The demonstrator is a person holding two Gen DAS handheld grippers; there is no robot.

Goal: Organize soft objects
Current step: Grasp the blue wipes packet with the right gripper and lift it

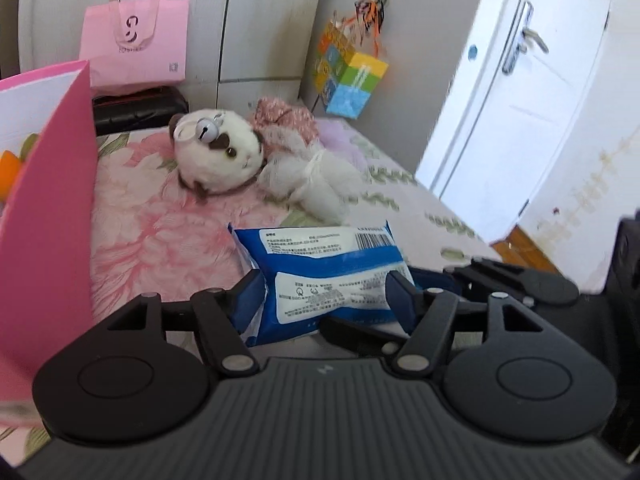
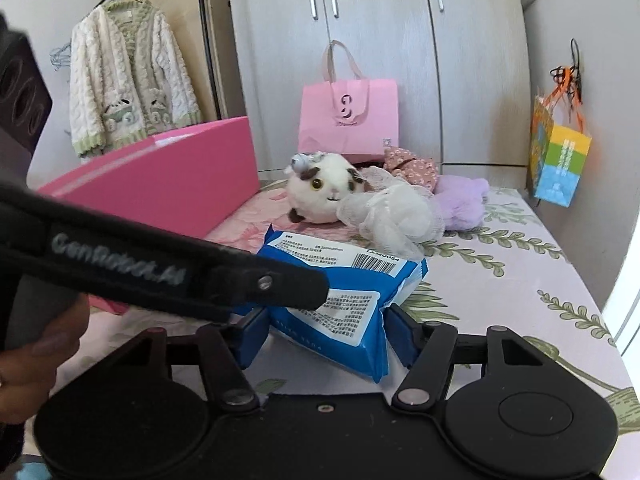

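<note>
A blue and white soft tissue pack [image 1: 324,276] lies on the floral bed. Both grippers clamp it: my left gripper [image 1: 328,294] is shut on its near end, and my right gripper [image 2: 324,326] is shut on it from the other side [image 2: 340,288]. The left gripper's arm crosses the right wrist view [image 2: 168,272]. Behind the pack lie a white plush cat [image 1: 218,156] [image 2: 324,192], a white mesh pouf [image 2: 392,212], a floral pink cloth [image 2: 412,168] and a purple plush [image 2: 464,200].
A pink open box [image 1: 44,208] [image 2: 160,184] stands on the bed at the left. A pink paper bag [image 2: 350,120] stands by the wardrobe. A colourful bag [image 2: 560,168] hangs on the right wall. A door [image 1: 520,92] is at the right. A cardigan [image 2: 128,80] hangs at left.
</note>
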